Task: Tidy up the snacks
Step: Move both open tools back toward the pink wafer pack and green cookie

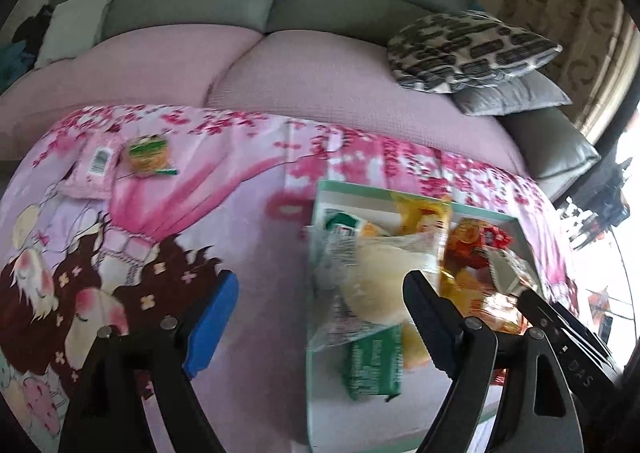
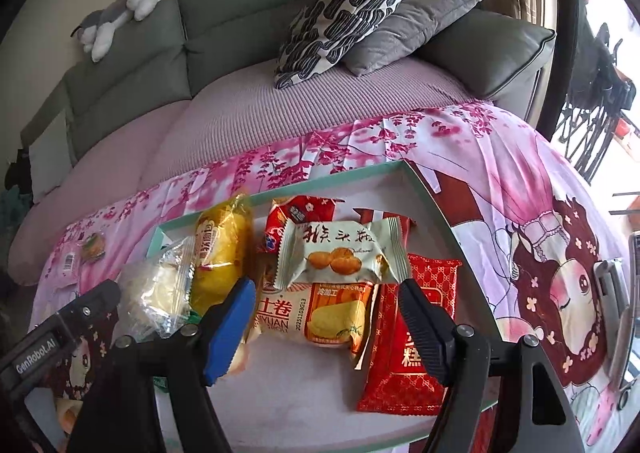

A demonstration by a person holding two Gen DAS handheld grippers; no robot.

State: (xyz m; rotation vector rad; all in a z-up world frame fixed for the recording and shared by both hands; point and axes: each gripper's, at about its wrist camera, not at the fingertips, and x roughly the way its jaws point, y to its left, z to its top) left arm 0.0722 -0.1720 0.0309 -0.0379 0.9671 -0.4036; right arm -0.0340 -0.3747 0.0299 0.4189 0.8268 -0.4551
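Observation:
A shallow tray with a mint-green rim [image 1: 356, 188] [image 2: 320, 183] lies on the pink printed cloth and holds several snack packets. My left gripper [image 1: 320, 317] is open at the tray's left edge, over a clear packet with a pale cake [image 1: 372, 285] and beside a green packet [image 1: 374, 365]; neither pad touches them. My right gripper [image 2: 328, 325] is open above an orange-and-white packet [image 2: 320, 317]. A white packet with orange fruit [image 2: 340, 253] lies just beyond it, a red packet [image 2: 412, 337] to its right and a yellow one [image 2: 222, 249] to its left. A pink packet [image 1: 96, 169] and a small green-and-orange snack [image 1: 148, 155] lie on the cloth outside the tray, far left.
Behind the cloth stands a sofa with a pink seat cover [image 1: 320, 77] and grey-green back. A patterned cushion [image 2: 344, 13] and a grey cushion [image 2: 412, 21] sit at its right end. A plush toy [image 2: 120, 13] rests on the backrest. One finger of my left gripper [image 2: 96, 299] shows in the right wrist view.

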